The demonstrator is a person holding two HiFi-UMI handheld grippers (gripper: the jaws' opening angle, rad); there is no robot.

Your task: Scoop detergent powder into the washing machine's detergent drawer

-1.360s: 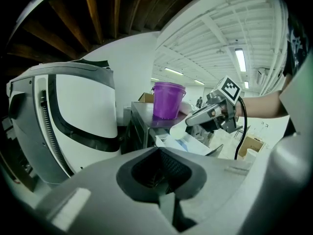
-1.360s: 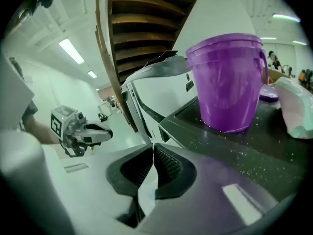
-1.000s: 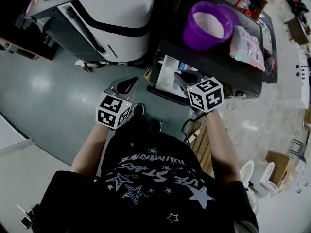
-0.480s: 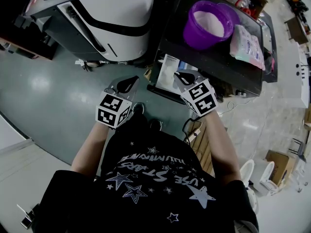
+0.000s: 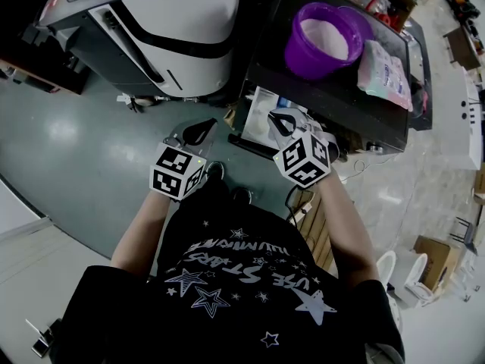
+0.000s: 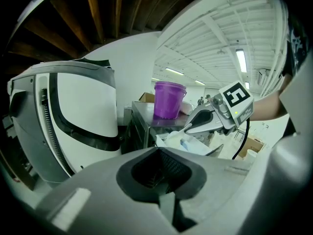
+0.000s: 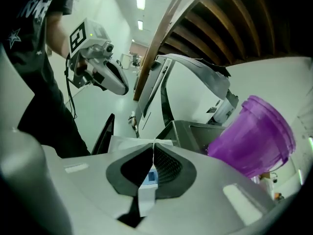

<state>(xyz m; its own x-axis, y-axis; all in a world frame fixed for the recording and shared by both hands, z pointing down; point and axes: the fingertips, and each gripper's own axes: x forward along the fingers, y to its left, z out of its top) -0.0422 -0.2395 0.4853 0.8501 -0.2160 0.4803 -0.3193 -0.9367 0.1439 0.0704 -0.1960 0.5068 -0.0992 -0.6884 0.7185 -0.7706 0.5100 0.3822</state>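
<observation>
- The detergent powder [image 5: 327, 36] is white and fills a purple tub [image 5: 297, 51] at the upper right of the head view, on the dark washing machine [image 5: 341, 105].
- The pale detergent drawer [image 5: 258, 127] stands pulled out, near the frame's centre.
- The right hand-held gripper [image 5: 279, 117] is closed and empty, and shows against the drawer.
- The left hand-held gripper [image 5: 204, 127] is closed and empty, left of the drawer.
</observation>
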